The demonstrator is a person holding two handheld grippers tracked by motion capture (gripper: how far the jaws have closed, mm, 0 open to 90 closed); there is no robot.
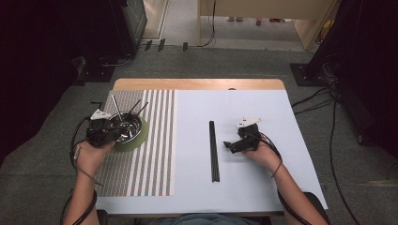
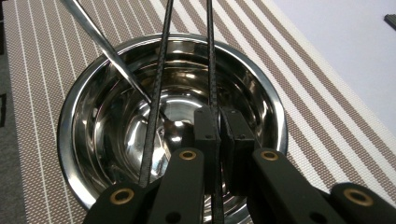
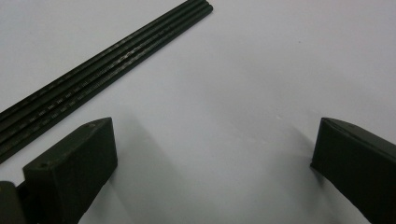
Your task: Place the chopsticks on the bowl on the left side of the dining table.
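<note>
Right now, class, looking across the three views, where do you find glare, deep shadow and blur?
Left gripper view: bright glare and warped reflections inside the steel bowl; the jaws up close are soft. Right gripper view: the near jaws are blurred and cast soft shadows on the white sheet, while the black chopsticks stay fairly sharp. High view: the floor at the upper corners is almost black.

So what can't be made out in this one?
- Left gripper view: the lower end of the chopstick pinched by the left gripper, hidden behind its jaws.
- High view: how many black sticks lie on the table, too small.
- Right gripper view: the sticks' near ends, cut off by the left edge.
</note>
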